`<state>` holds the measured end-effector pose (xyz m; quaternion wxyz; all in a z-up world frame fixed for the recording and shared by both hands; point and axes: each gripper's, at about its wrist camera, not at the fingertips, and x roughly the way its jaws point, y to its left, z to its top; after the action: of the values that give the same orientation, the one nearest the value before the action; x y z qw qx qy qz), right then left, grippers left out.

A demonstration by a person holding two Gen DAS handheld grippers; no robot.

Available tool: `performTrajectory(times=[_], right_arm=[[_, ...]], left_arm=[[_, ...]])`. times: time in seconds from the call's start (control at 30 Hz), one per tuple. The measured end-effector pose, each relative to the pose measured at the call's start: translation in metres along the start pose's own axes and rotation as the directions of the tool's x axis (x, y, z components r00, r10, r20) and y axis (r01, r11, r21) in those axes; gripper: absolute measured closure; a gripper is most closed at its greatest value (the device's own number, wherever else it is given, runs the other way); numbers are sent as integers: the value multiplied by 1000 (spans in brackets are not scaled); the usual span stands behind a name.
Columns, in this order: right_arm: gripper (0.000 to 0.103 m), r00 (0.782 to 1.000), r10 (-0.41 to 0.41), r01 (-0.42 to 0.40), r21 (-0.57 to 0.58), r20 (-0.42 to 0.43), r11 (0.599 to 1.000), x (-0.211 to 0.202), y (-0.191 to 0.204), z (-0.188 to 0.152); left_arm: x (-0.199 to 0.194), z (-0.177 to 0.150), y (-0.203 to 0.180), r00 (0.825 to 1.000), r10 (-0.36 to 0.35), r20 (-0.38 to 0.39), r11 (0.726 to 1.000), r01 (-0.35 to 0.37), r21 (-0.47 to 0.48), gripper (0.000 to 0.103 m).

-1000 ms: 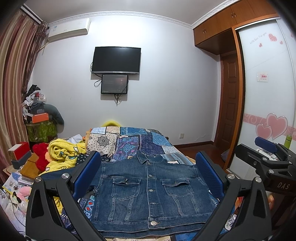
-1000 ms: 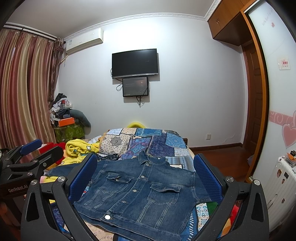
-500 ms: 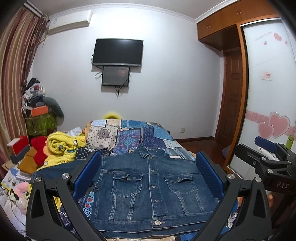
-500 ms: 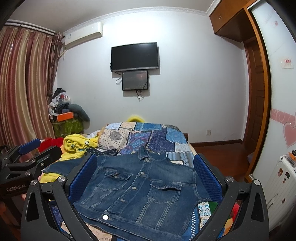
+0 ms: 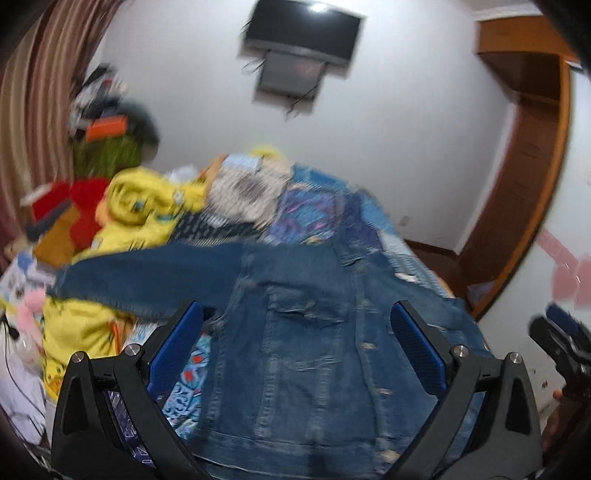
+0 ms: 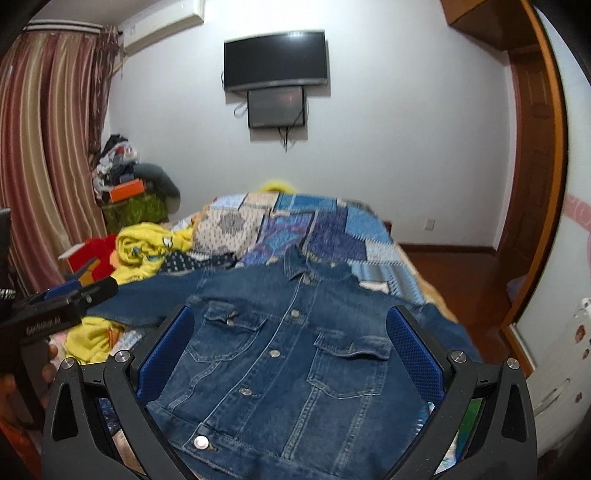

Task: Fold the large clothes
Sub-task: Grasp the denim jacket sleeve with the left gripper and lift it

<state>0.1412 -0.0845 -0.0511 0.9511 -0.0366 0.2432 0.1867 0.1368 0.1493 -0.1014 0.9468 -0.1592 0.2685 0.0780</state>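
the left wrist view is motion-blurred, and the denim jacket (image 5: 314, 354) hem runs off its bottom edge.

Light: my room is evenly lit, moderately bright, with soft shadows.
Glare: a small glint on the television (image 5: 303, 31).
Blur: my left view smears heavily; my right view is mostly sharp.
Distortion: fisheye bends the curtain (image 6: 48, 147); corners go black.

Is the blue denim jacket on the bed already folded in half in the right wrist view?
No, the blue denim jacket lies spread flat, front up and buttoned, with one sleeve stretched out sideways.
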Motion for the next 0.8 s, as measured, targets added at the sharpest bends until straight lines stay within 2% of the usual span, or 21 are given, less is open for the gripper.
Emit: performTrajectory(times=[0.1, 0.17, 0.23, 0.37, 0.43, 0.57, 0.6, 0.7, 0.8], right_arm=[[0, 998, 4, -4, 1, -57, 1000, 26, -3, -5], [0, 996, 3, -3, 2, -91, 1000, 42, -6, -9], [0, 991, -7, 8, 8, -132, 1000, 58, -12, -14], [0, 980, -14, 20, 29, -198, 999, 83, -22, -22], [0, 974, -22, 30, 35, -225, 999, 91, -26, -24], [0, 964, -32, 47, 47, -265, 998, 105, -33, -28], [0, 962, -35, 50, 48, -271, 998, 107, -34, -28], [0, 958, -43, 58, 45, -282, 997, 112, -36, -28], [0, 955, -44, 59, 42, -294, 997, 121, -35, -25]], left_arm=[[30, 6, 40, 997, 51, -55, 996, -55, -73, 0], [49, 9, 68, 987, 145, -70, 983, -152, -102, 0], [65, 11, 91, 969, 232, -82, 968, -238, -82, 0], [107, 8, 140, 948, 268, -171, 952, -287, -102, 0], [124, 2, 164, 944, 239, -226, 948, -278, -157, 0], [160, -15, 206, 935, 128, -330, 922, -234, -308, 0], [170, -21, 215, 928, 93, -362, 916, -223, -335, 1], [190, -36, 236, 912, -1, -410, 882, -192, -429, 7], [204, -49, 250, 901, -130, -414, 836, -125, -535, 12]])
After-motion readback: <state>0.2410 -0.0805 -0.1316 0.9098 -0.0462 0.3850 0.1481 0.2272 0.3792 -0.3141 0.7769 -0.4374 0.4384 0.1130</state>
